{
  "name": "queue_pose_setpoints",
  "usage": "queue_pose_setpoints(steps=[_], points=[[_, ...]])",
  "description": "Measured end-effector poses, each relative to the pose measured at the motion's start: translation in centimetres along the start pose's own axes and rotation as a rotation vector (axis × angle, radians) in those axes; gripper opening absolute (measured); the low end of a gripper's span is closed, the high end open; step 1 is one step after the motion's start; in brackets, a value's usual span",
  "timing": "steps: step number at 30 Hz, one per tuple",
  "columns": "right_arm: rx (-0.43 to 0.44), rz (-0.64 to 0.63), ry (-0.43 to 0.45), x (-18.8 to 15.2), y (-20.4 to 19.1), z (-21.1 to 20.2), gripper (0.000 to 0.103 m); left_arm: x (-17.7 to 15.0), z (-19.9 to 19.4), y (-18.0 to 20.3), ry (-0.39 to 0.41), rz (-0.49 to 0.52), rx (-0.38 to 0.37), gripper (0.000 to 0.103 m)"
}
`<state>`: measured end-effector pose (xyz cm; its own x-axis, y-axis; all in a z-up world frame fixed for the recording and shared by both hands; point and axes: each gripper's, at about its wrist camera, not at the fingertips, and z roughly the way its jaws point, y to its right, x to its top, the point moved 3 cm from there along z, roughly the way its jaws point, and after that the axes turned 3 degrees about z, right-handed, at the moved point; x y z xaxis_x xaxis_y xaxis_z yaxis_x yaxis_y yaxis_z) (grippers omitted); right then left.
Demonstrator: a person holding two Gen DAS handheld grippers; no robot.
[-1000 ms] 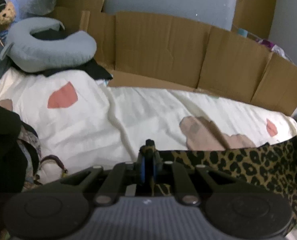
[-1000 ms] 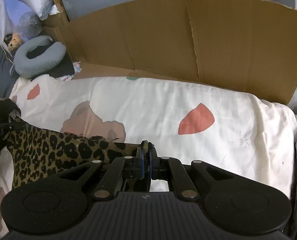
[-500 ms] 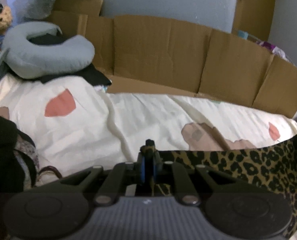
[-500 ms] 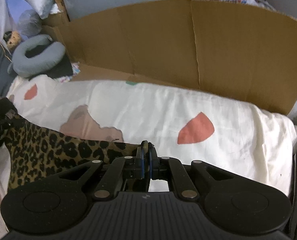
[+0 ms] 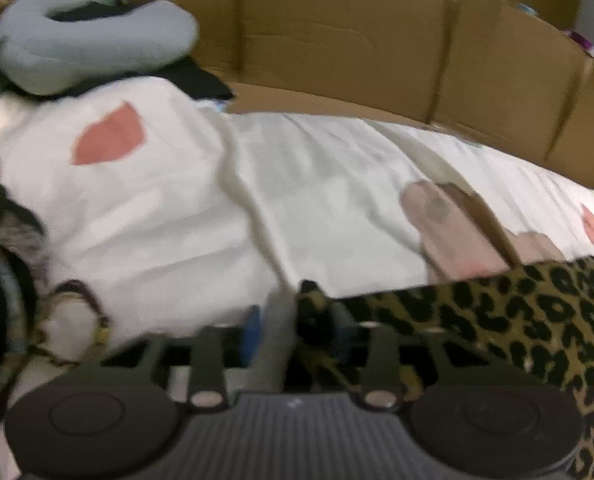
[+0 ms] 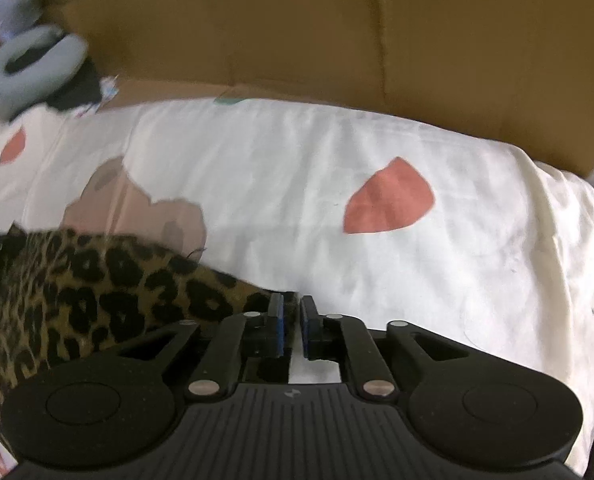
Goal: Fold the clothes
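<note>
Now both grippers are letting go of the leopard-print garment point(image 5: 497, 320), so the step in hand looks like the release at the end of laying it down on the white bedsheet point(image 5: 305, 184). The left gripper point(image 5: 293, 324) has its jaws well parted; they have just been opening, and a corner of the cloth lies against the right-hand finger rather than being pinched. From there the garment runs off toward three o'clock. The right gripper point(image 6: 292, 322) shows a narrow gap between its blue pads point(image 6: 278, 326); its jaws too have just been opening, and the cloth's other end sits just at the left pad, stretching away toward nine o'clock, with nothing squeezed between the pads that I can make out. The sheet stays bare toward twelve o'clock, up to the cardboard wall point(image 6: 337, 32); a grey neck pillow point(image 5: 89, 36) rests at about ten o'clock.

Next, I would judge, both tools need to back clear without dragging the fabric, then take a fresh hold on an edge to fold it over.
</note>
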<state>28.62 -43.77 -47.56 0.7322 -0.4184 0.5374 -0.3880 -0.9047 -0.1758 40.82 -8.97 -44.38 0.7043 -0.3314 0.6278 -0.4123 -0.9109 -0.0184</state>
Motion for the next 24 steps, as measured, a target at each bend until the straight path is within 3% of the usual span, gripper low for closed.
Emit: queue_pose_setpoints(steps=[5,8,14,20,24], points=[[0.025,0.021,0.054,0.8,0.5,-2.0,0.028,0.9,-2.0,-0.1,0.051,-0.042,-0.036,0.049],[0.055,0.037,0.099,1.3,0.2,-3.3,0.04,1.6,-3.0,1.2,0.078,-0.042,-0.091,0.049],[0.06,0.001,0.156,2.1,-2.1,-4.6,0.04,2.8,-4.4,4.2,0.106,-0.048,-0.177,0.049],[0.148,-0.047,0.134,2.3,-5.2,-5.0,0.04,3.3,-5.3,8.2,0.118,0.001,-0.261,0.048],[0.173,-0.081,0.121,1.8,-6.8,-4.8,0.036,3.2,-5.0,10.5,0.105,0.034,-0.314,0.033]])
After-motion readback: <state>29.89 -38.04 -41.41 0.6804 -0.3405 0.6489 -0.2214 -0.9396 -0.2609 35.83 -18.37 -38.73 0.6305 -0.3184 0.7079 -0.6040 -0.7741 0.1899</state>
